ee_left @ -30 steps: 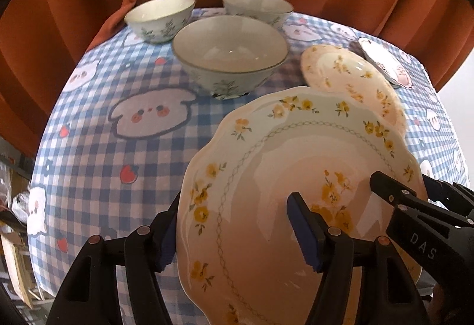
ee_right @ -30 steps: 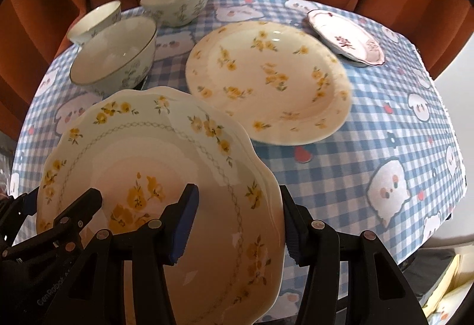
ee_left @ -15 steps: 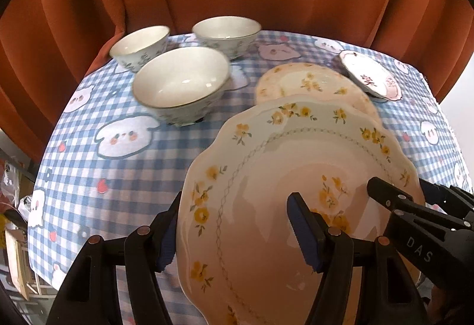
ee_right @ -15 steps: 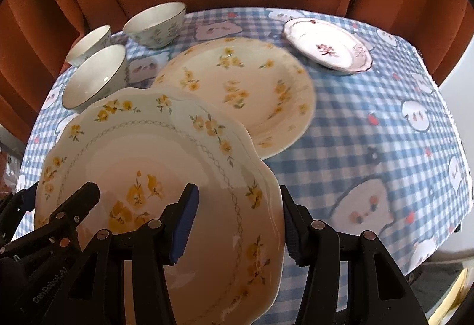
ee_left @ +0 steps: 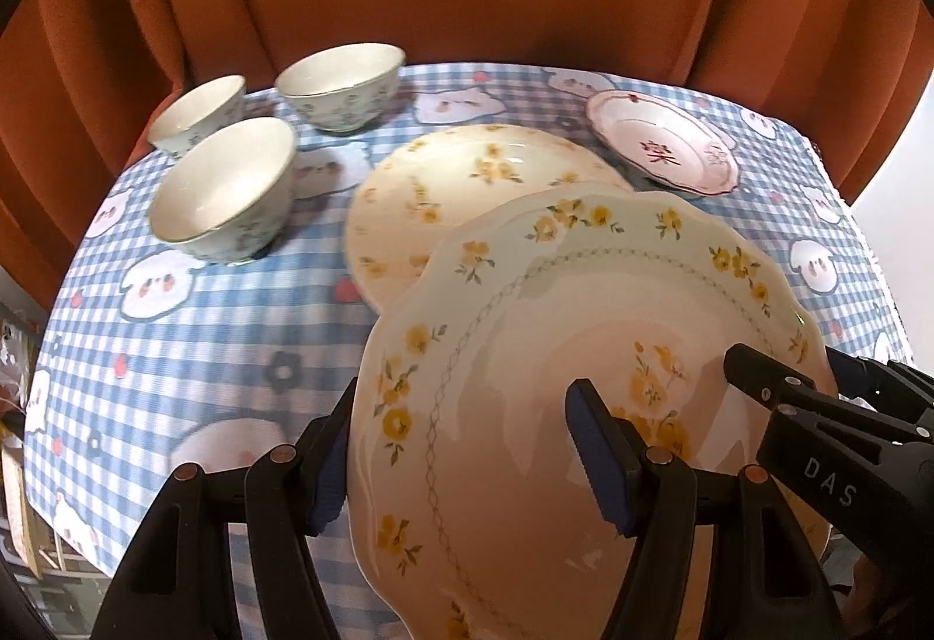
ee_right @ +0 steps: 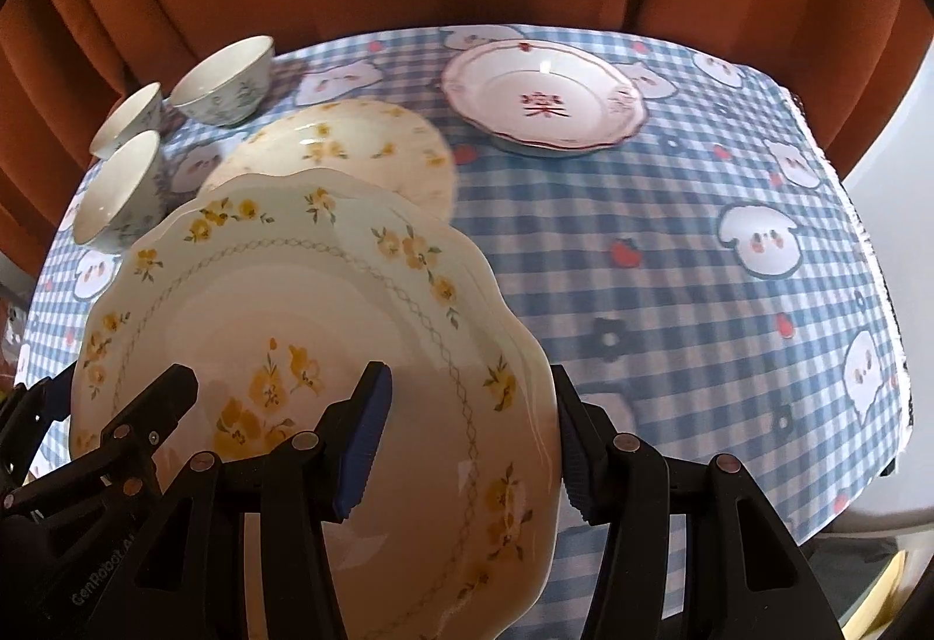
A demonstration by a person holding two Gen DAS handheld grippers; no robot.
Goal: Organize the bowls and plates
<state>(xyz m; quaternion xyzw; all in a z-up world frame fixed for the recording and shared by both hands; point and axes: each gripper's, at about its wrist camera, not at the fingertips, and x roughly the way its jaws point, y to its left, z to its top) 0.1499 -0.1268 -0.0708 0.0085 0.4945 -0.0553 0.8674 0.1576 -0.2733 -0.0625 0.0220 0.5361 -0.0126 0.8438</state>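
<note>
Reading "DAS" on right gripper [ee_left: 817, 389]; "GenRobot" on left gripper [ee_right: 76, 406].

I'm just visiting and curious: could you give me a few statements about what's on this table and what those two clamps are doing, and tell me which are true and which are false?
1. Both grippers hold the same scalloped plate, the left gripper on one rim and the right gripper on the opposite rim. True.
2. Three bowls stand on the table. True.
3. The bowls are stacked inside one another. False: each stands on its own on the checked tablecloth.
4. The pink-rimmed plate lies on top of the yellow-flowered plate. False: it sits apart, directly on the cloth.
5. The held plate is plain white. False: it carries yellow flowers.
</note>
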